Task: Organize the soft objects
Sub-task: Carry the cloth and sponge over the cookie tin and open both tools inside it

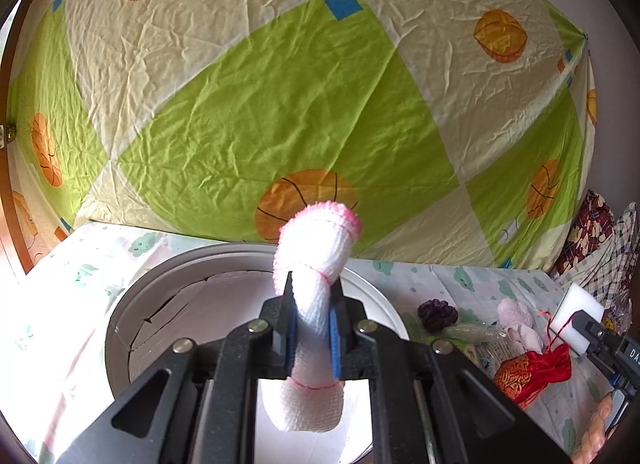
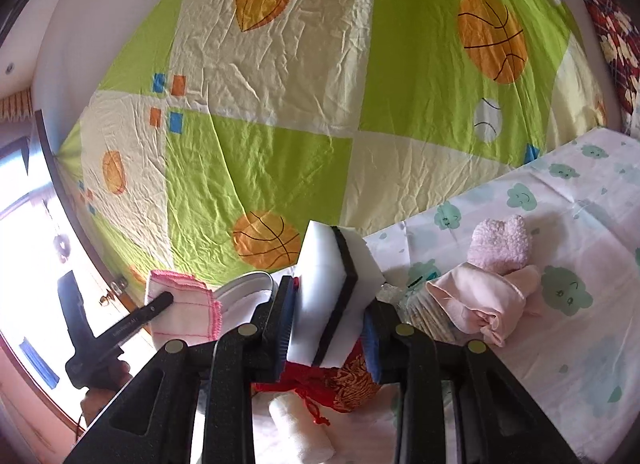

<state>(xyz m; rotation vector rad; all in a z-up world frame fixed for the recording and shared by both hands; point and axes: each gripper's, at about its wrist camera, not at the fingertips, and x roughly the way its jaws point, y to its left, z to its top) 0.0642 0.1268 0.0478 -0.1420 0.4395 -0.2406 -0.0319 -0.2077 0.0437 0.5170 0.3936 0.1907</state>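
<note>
The left hand-held gripper (image 1: 314,338) is clamping a white cloth (image 1: 316,284) tight, holding it over the bin (image 1: 132,304). The right hand-held gripper (image 2: 330,320) is pinching a sponge (image 2: 332,292), jaws partly open around it, above the tabletop (image 2: 580,344). Both look mid-transfer. A red pouch (image 1: 534,374), pink socks (image 2: 492,284) and a purple item (image 1: 437,314) are lying on the tabletop, waiting to be sorted.

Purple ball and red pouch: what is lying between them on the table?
In the left wrist view, a clear plastic wrapper lies between the purple ball and the red pouch.
</note>
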